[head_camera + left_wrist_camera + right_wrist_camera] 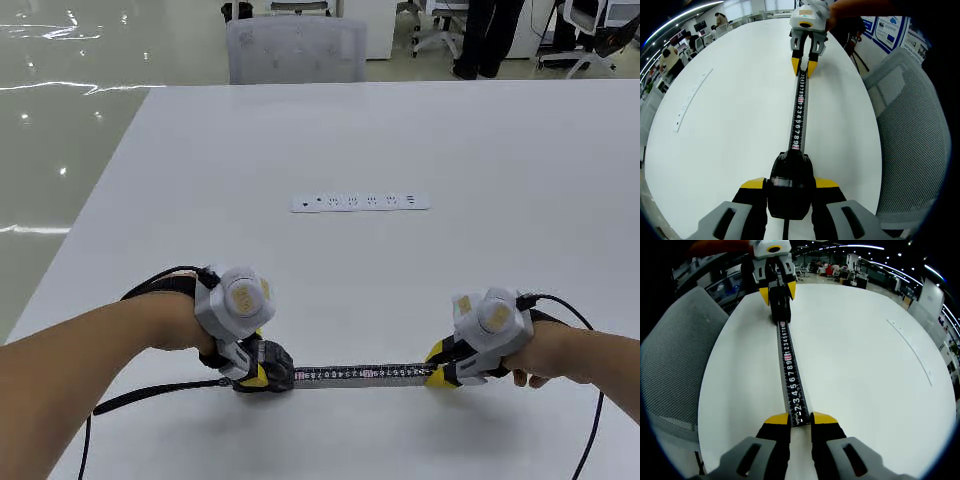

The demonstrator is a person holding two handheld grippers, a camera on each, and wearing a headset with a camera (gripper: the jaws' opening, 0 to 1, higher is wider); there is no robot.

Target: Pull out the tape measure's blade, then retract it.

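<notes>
A black tape measure case [272,367] [790,184] lies on the white table near its front edge, and my left gripper [250,372] [790,186] is shut on it. The numbered blade [360,375] [799,112] [790,377] stretches flat across the table from the case to my right gripper [438,374] [800,418], which is shut on the blade's end. In the right gripper view the left gripper [776,294] and the case [780,305] sit at the far end of the blade. In the left gripper view the right gripper [805,64] sits at the other end.
A white power strip [360,202] [690,102] [912,350] lies flat in the middle of the table [400,140]. A grey mesh chair [295,50] stands at the far edge. A black strap [150,395] trails left from the case.
</notes>
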